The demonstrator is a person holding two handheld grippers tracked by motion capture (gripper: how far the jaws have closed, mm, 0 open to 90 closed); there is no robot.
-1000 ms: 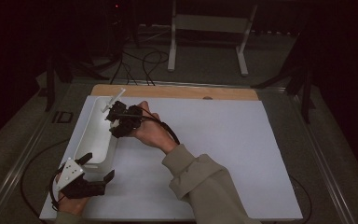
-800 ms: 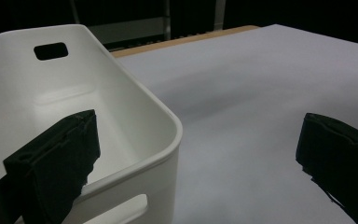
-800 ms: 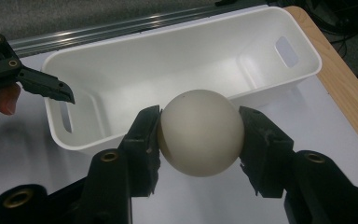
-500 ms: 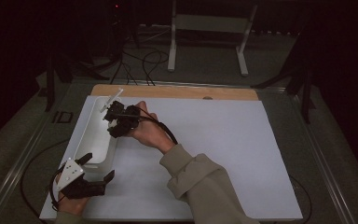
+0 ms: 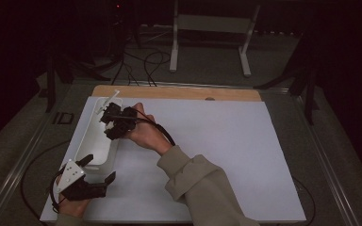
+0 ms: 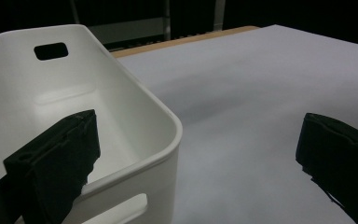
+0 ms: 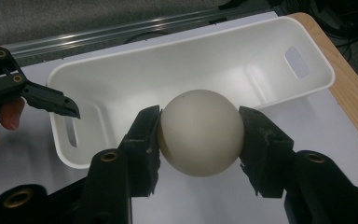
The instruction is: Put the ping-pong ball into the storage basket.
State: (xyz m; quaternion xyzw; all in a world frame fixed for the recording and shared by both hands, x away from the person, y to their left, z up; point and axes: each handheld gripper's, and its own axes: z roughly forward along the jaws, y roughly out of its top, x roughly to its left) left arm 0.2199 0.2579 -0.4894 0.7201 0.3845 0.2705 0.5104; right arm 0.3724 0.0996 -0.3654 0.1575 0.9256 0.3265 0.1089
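Ball (image 7: 199,133), smooth, cream and round, sits clamped in right gripper (image 7: 199,140); left gripper (image 6: 196,154) gapes wide.

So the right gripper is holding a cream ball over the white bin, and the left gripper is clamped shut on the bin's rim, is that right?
Not quite. The left gripper is open: the left gripper view shows its jaws wide apart, straddling the near corner of the white bin without pressing it. The rest holds: the right gripper grips the cream ball over the bin.
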